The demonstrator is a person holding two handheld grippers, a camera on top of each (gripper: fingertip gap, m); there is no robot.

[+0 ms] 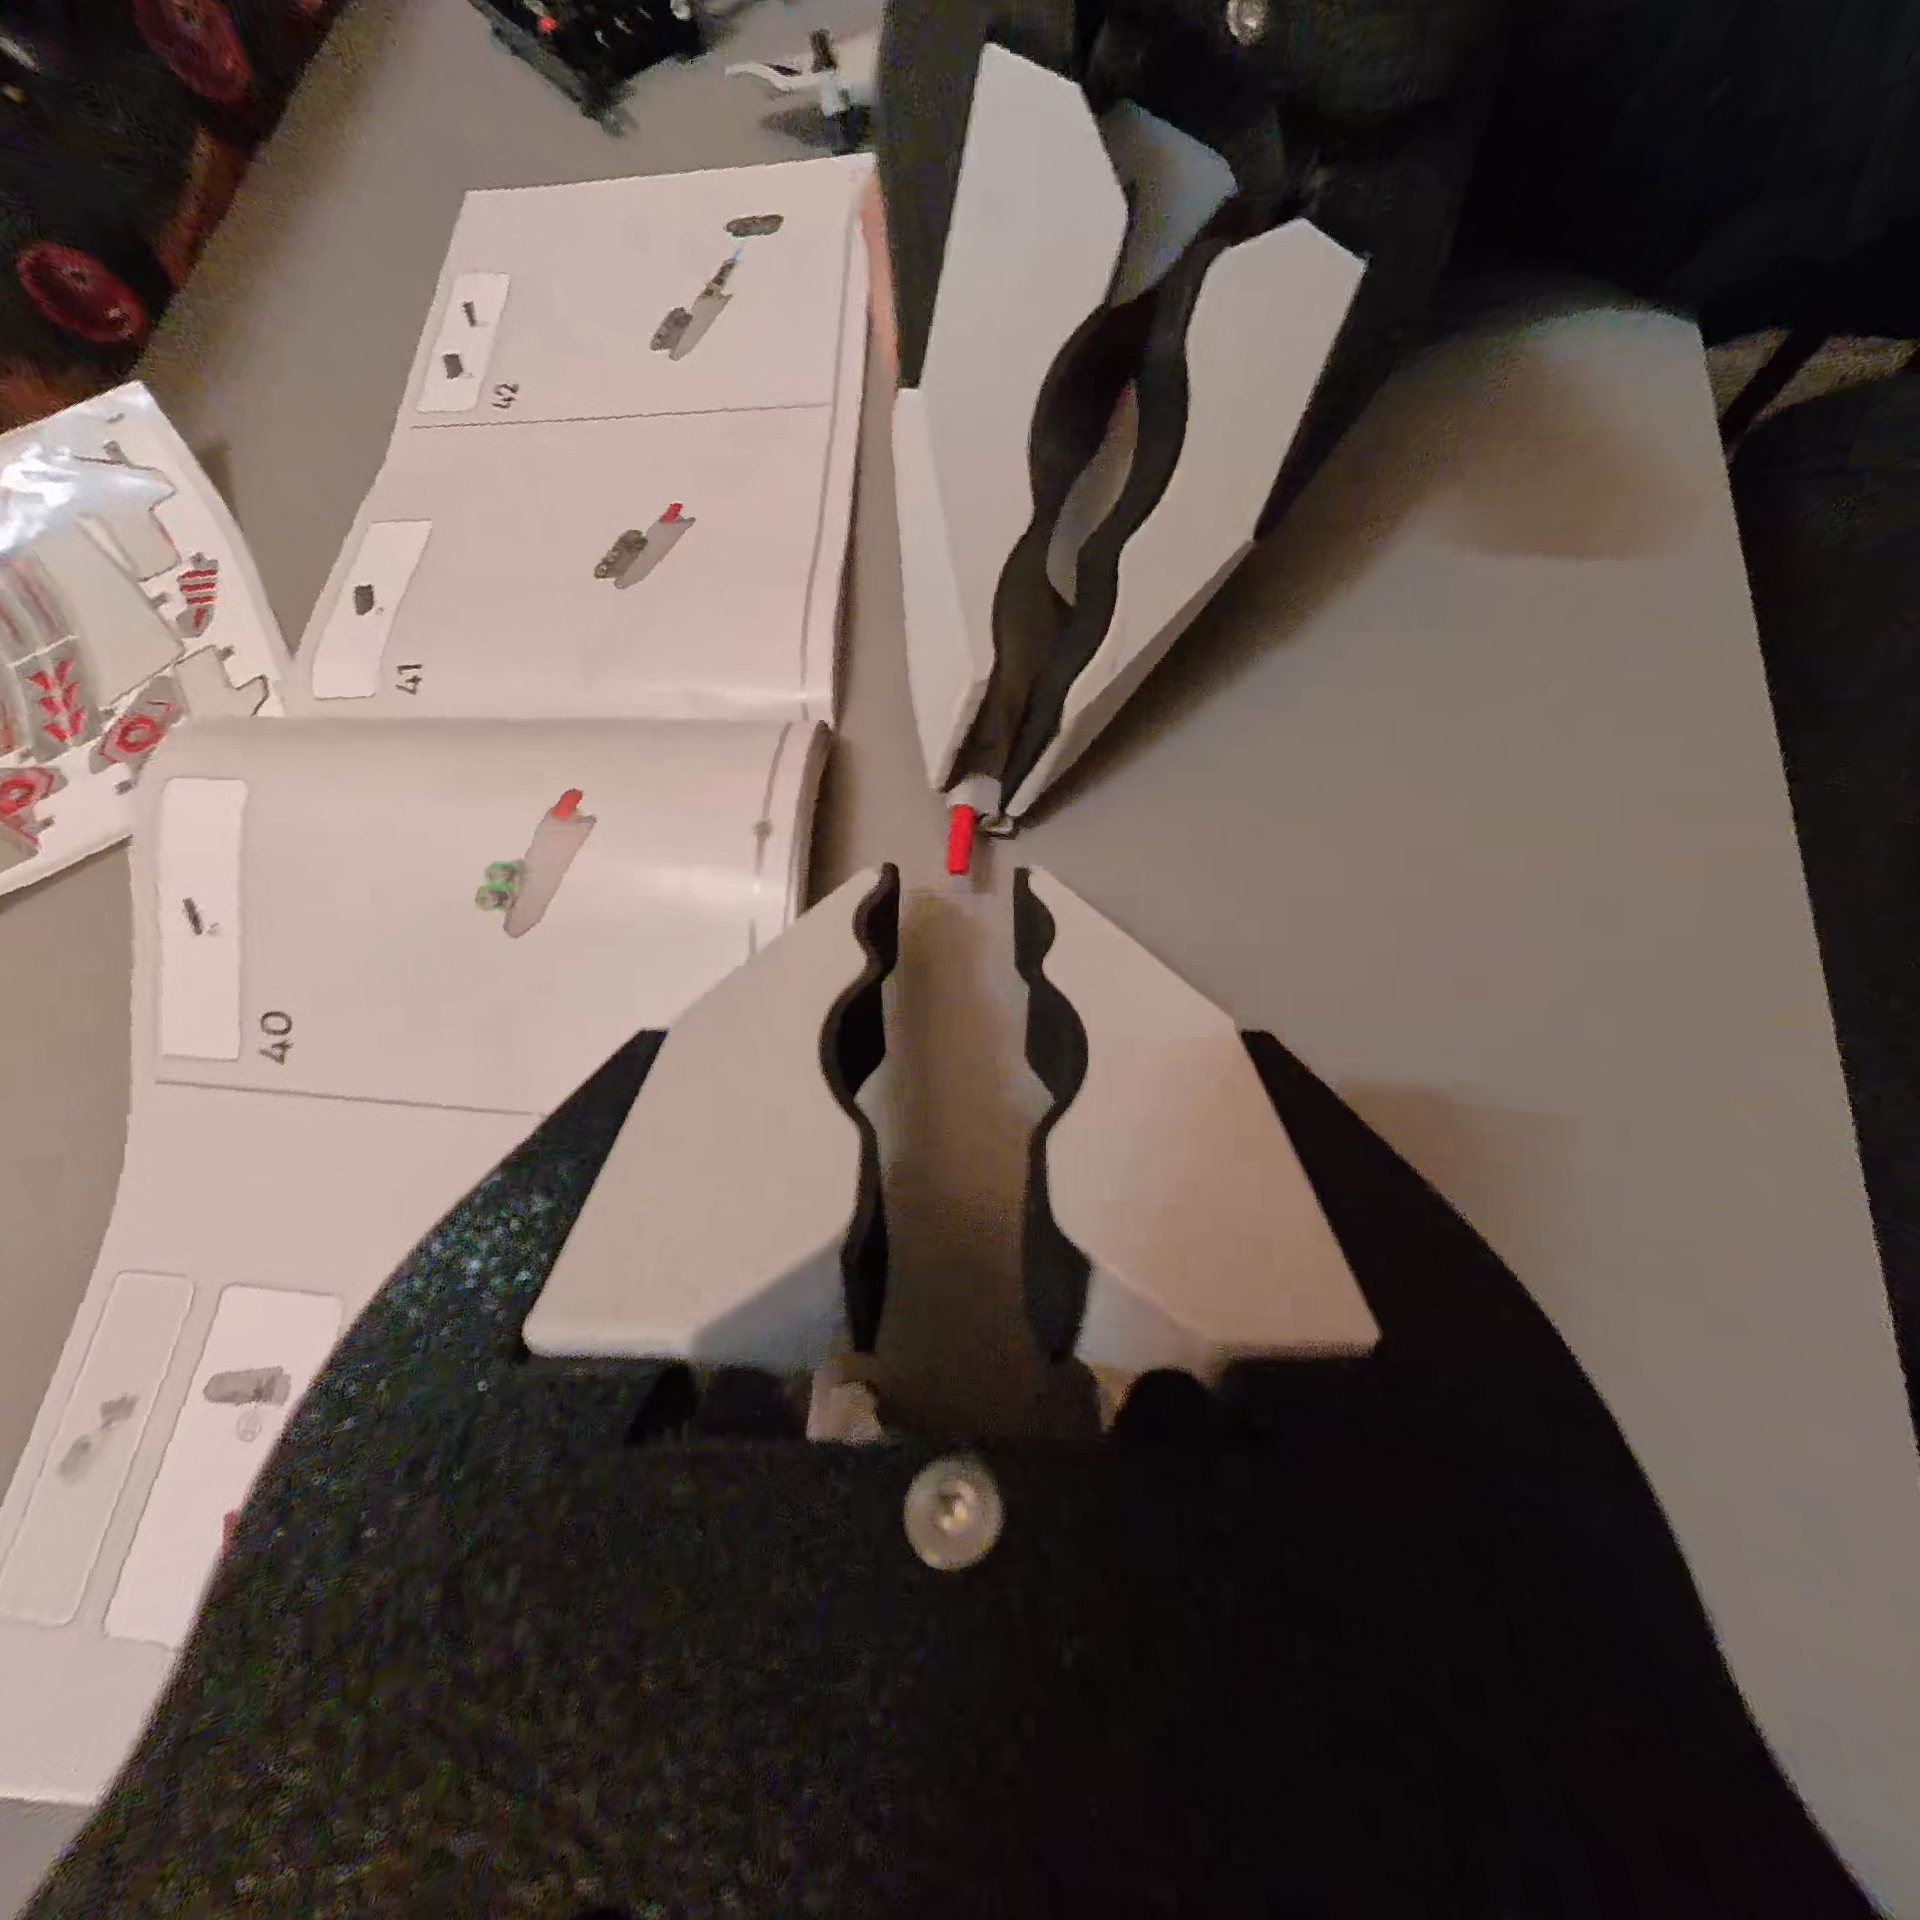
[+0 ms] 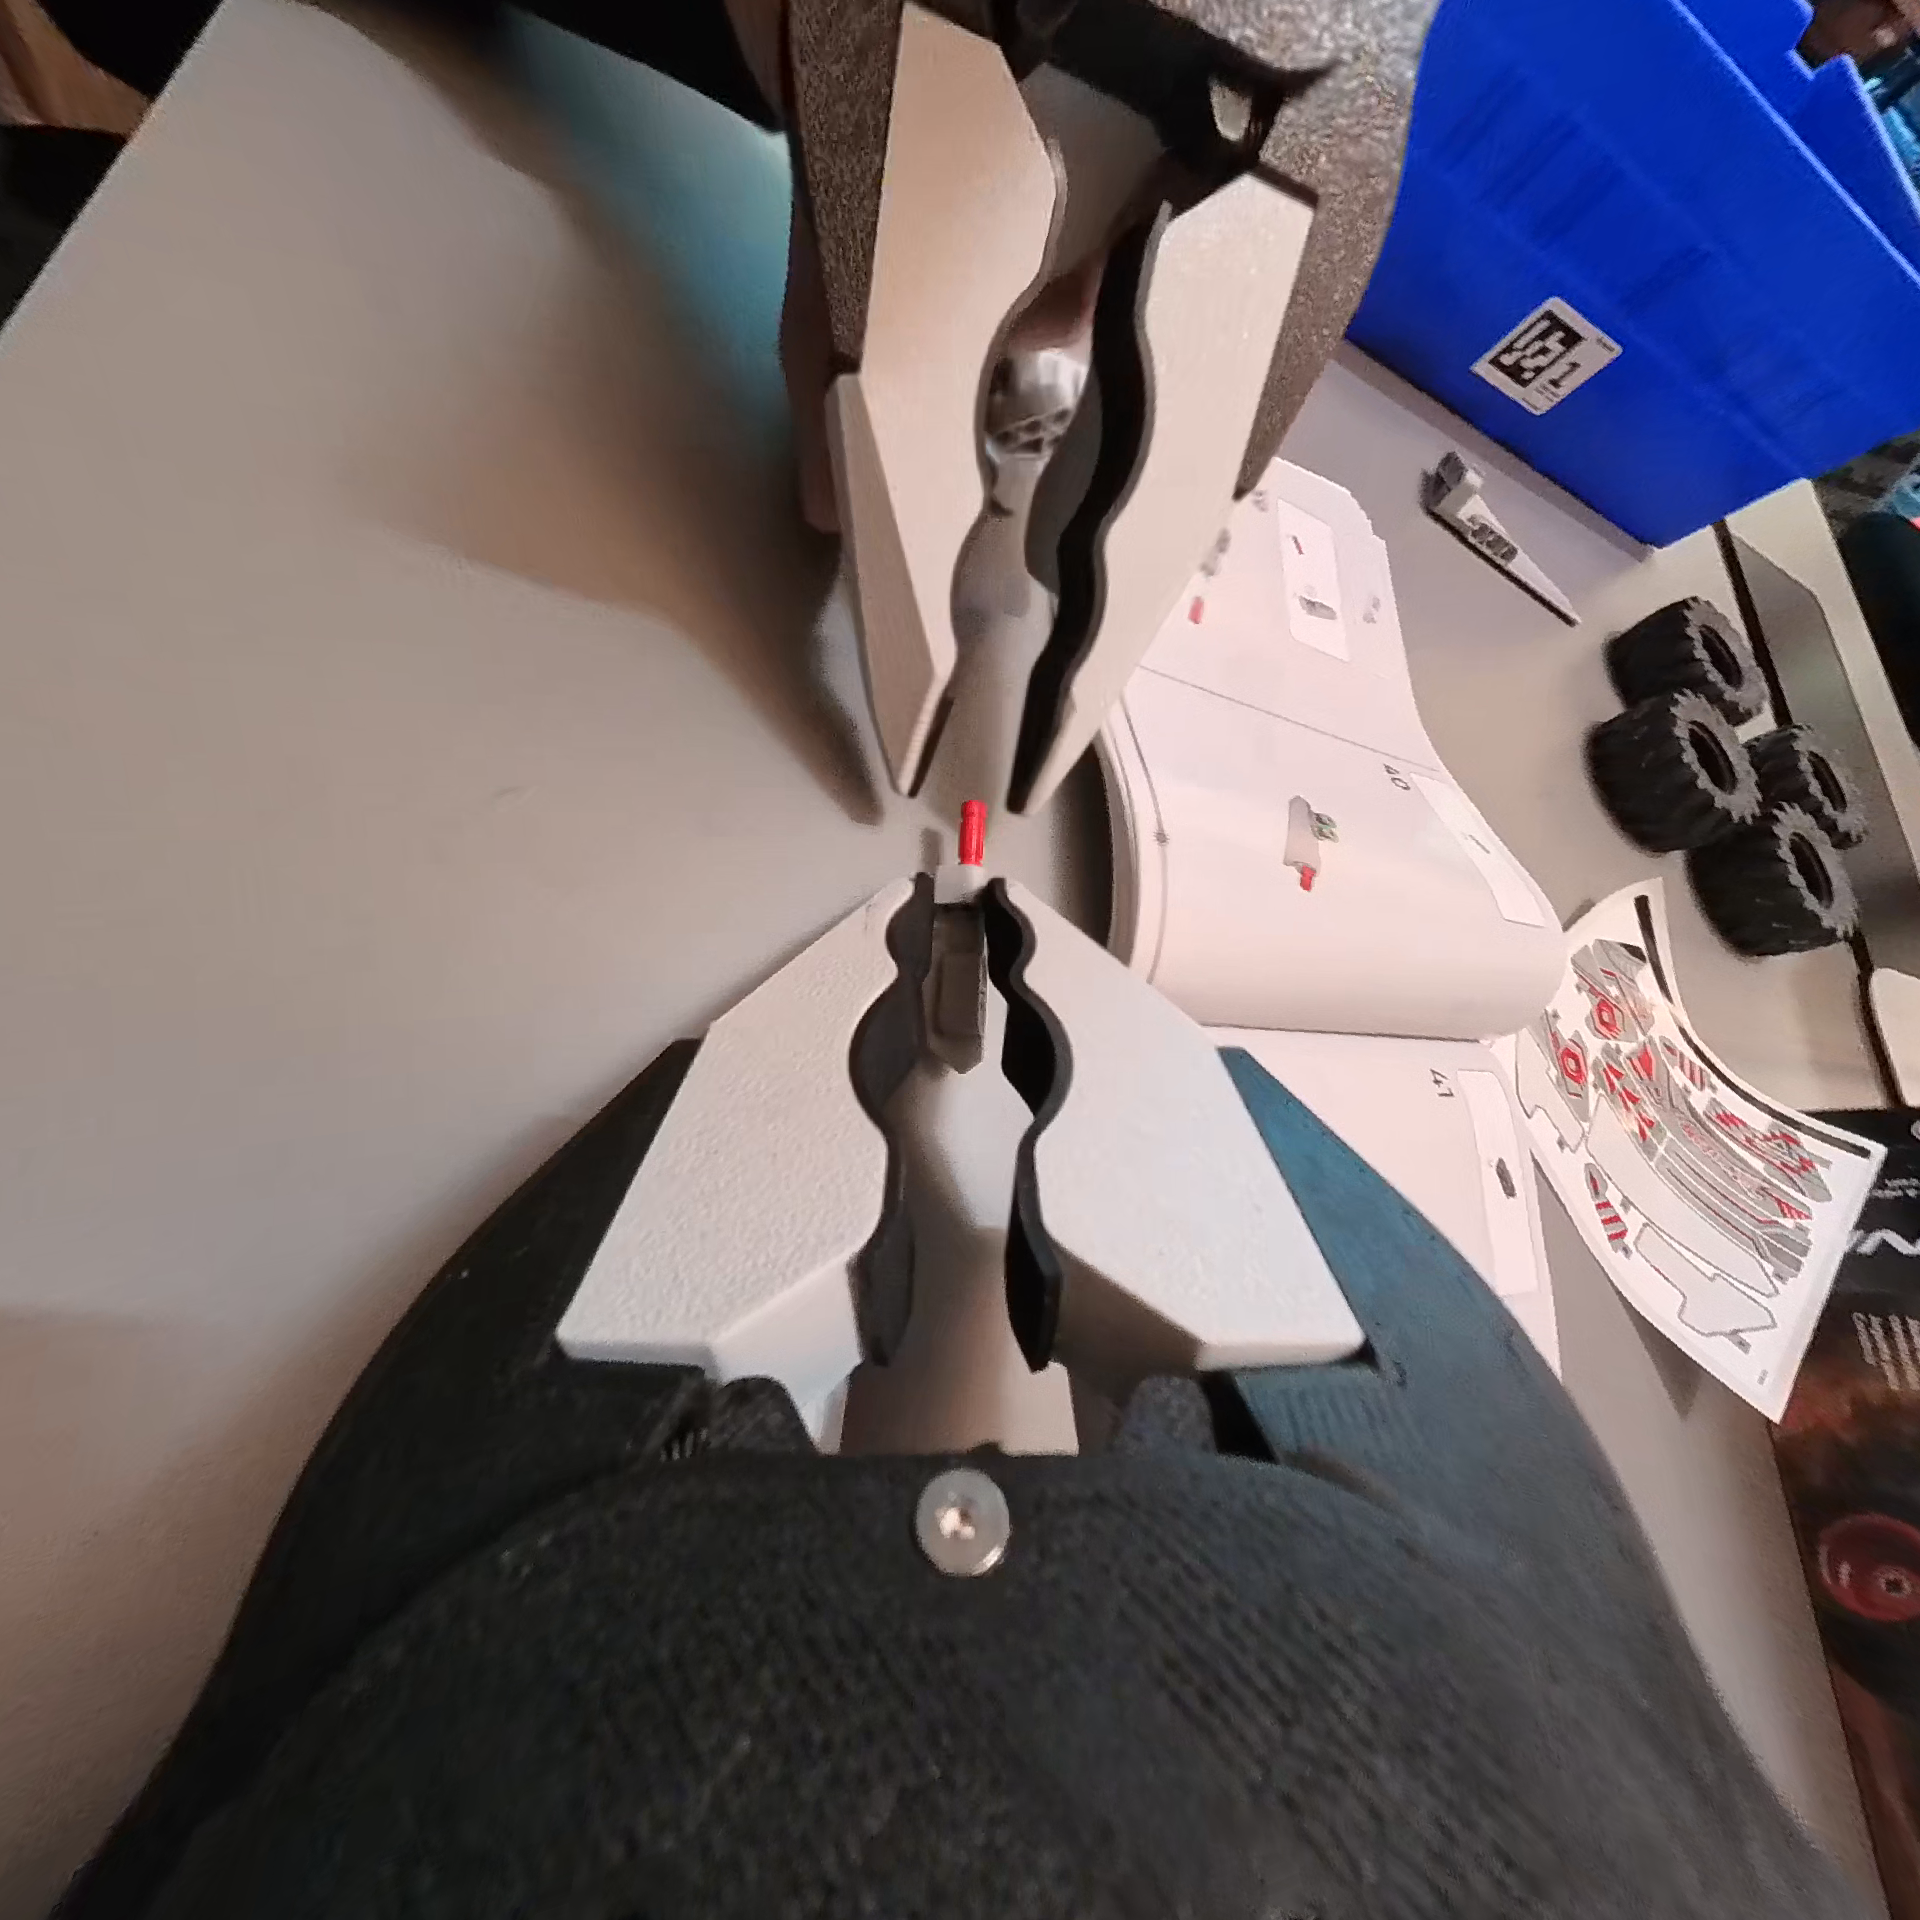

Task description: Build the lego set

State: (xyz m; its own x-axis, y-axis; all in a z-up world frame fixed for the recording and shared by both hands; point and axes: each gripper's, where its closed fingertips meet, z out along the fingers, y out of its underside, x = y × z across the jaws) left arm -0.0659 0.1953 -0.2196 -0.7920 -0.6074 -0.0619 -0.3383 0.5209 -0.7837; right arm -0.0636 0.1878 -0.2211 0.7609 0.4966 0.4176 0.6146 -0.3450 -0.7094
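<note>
My right gripper (image 2: 958, 886) is shut on a small grey lego piece (image 2: 954, 977) with a red pin (image 2: 971, 828) sticking out past its fingertips. In the left wrist view the right gripper (image 1: 987, 805) comes in from the top, with the red pin (image 1: 961, 837) pointing at my left gripper (image 1: 954, 881). My left gripper is open and empty. Its fingertips sit just short of the pin's end, one on each side of its line. In the right wrist view the left gripper (image 2: 964, 798) comes in from the top. Both are over the white table (image 1: 1403, 831).
An open instruction booklet (image 1: 582, 520) lies beside the grippers, with a sticker sheet (image 1: 94, 623) past it. In the right wrist view I see several black tyres (image 2: 1725, 769), a dark grey wedge piece (image 2: 1486, 530) and a blue bin (image 2: 1662, 260). The table edge (image 1: 1756, 727) is close. The grippers are tip to tip, or close to it.
</note>
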